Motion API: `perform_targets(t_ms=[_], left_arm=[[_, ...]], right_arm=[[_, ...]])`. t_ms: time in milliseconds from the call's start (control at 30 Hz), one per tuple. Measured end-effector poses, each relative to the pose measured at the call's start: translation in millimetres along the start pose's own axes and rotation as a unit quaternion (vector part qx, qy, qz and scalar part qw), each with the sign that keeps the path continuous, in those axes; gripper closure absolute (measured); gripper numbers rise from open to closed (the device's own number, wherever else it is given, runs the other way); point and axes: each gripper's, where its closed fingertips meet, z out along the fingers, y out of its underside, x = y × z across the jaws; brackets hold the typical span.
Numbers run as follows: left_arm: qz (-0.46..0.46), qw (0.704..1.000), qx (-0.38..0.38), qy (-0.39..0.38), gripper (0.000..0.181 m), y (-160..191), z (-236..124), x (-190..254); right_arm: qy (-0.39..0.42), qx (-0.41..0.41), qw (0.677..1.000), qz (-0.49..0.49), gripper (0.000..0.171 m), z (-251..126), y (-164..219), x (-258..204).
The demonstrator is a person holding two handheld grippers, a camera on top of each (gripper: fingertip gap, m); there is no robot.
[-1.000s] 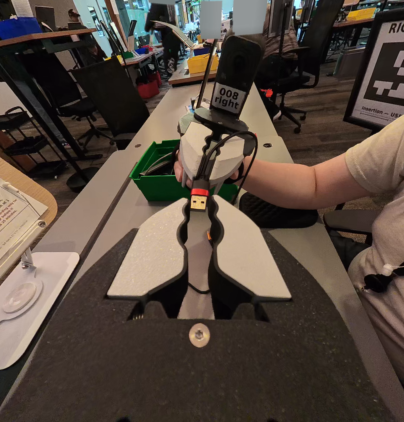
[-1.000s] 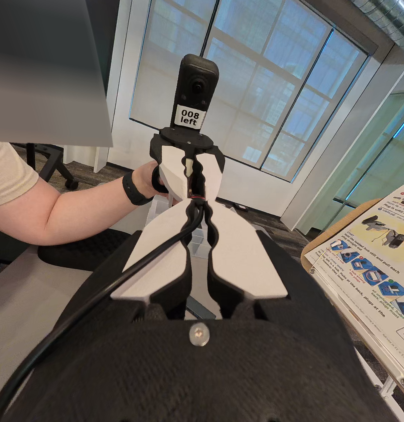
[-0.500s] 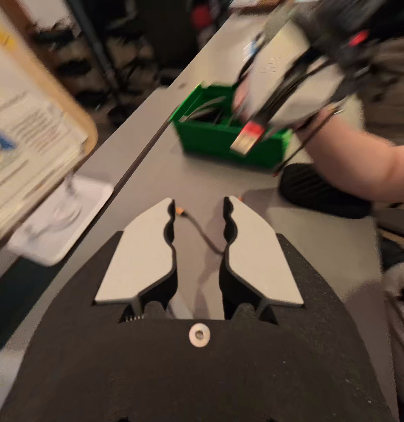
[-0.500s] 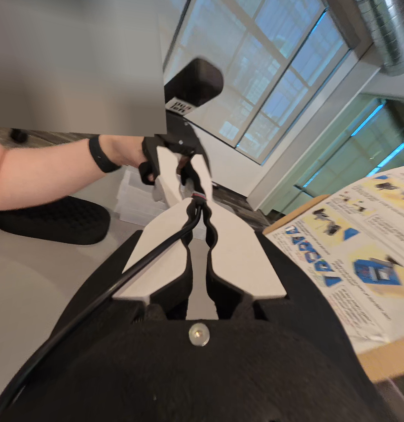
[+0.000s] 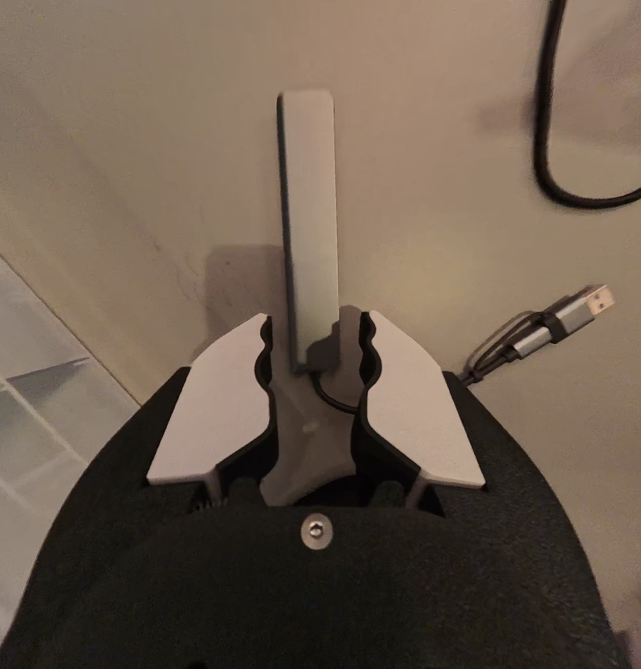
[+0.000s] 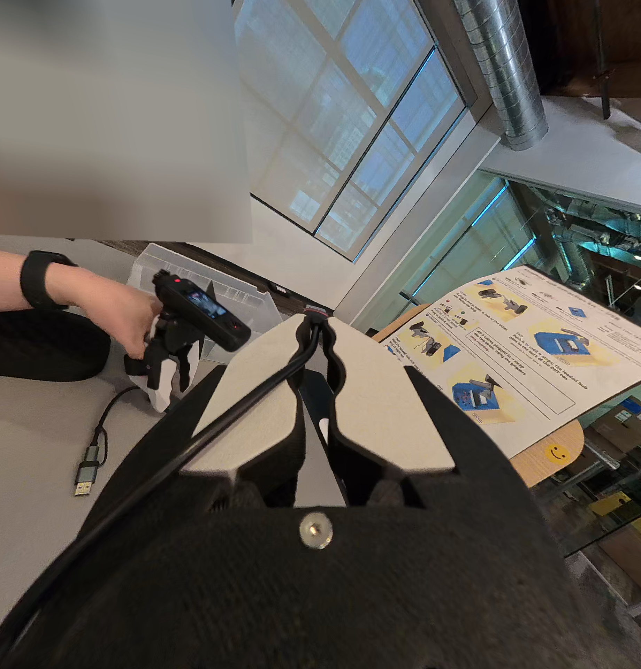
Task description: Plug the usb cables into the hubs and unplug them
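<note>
In the left wrist view my left gripper (image 5: 315,318) points down at the grey table. Its jaws are open on either side of the near end of a slim grey hub (image 5: 308,202) that lies on the table. The hub's short black lead (image 5: 333,400) curls to the right between the fingers. A grey USB plug (image 5: 579,315) on a bundled cable lies to the right. My right gripper (image 6: 315,320) is shut on the red-collared plug (image 6: 314,308) of a black cable (image 6: 239,409), held in the air. The left gripper (image 6: 163,376) also shows in the right wrist view, low over the table.
A clear plastic bin (image 6: 217,289) stands behind the left gripper and shows at the left edge (image 5: 29,380). A black wrist rest (image 6: 40,344) lies at the left. An instruction sheet on a wooden board (image 6: 510,344) stands at the right. A loose black cable (image 5: 543,108) loops at the upper right. The tips of one gripper are about 35 cm away from the tips of the other.
My left gripper has swung away from the right gripper and down to the table, and now straddles the grey hub. The right gripper still holds the plug and has turned to the right.
</note>
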Motion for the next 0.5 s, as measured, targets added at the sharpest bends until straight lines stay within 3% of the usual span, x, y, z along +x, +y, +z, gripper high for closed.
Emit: perform_targets(t_ms=[33,133,233,500], left_arm=[[0.0,1.0,-0.024,0.008,0.134,5,5,0],[-0.024,0.998,-0.041,0.048,0.13,6,8,3],[-0.003,0.997,-0.06,0.039,0.152,7,8,-2],[0.034,0.993,-0.11,0.029,0.15,5,10,-2]], right_arm=[[-0.001,0.0,1.0,-0.001,0.165,-1,-1,0],[0.001,-0.001,1.0,-0.003,0.165,-4,-1,1],[0.005,0.002,1.0,-0.003,0.165,-6,-2,4],[0.012,0.006,1.0,0.001,0.165,-13,-2,10]])
